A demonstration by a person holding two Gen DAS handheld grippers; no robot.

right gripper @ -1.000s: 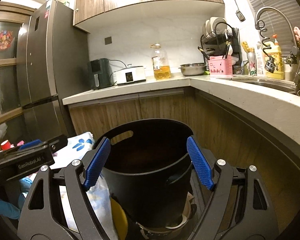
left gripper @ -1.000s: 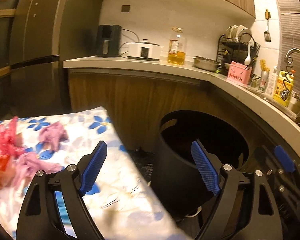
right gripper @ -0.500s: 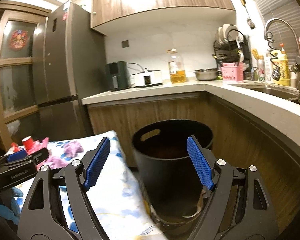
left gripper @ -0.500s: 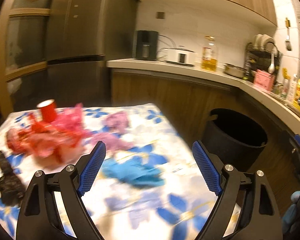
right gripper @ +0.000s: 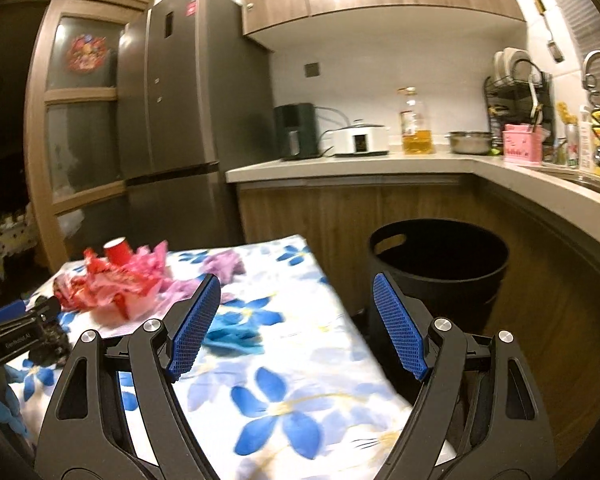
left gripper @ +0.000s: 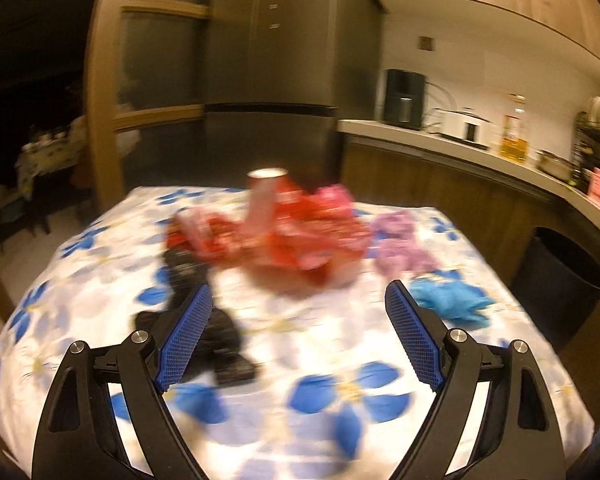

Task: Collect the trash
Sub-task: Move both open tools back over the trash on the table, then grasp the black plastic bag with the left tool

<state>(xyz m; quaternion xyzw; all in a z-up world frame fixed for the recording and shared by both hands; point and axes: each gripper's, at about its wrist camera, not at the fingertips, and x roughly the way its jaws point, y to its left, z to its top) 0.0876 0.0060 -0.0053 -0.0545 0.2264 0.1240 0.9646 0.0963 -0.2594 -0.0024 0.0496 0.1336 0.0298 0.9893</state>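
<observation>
Bin (right gripper: 440, 268) stands just beside table edge (right gripper: 340, 308), claws agape.

I see bare tablecloth (left gripper: 300, 344) in front of my left gripper (left gripper: 296, 336), jaws wide, nothing between them. Black scrap (left gripper: 204, 320) sits just beside its left finger, blue glove (left gripper: 452, 300) beside the right, red pile (left gripper: 292, 236) beyond. Bin (right gripper: 440, 264) mouth is unobstructed, hemmed by table edge and cabinet (right gripper: 340, 216).
</observation>
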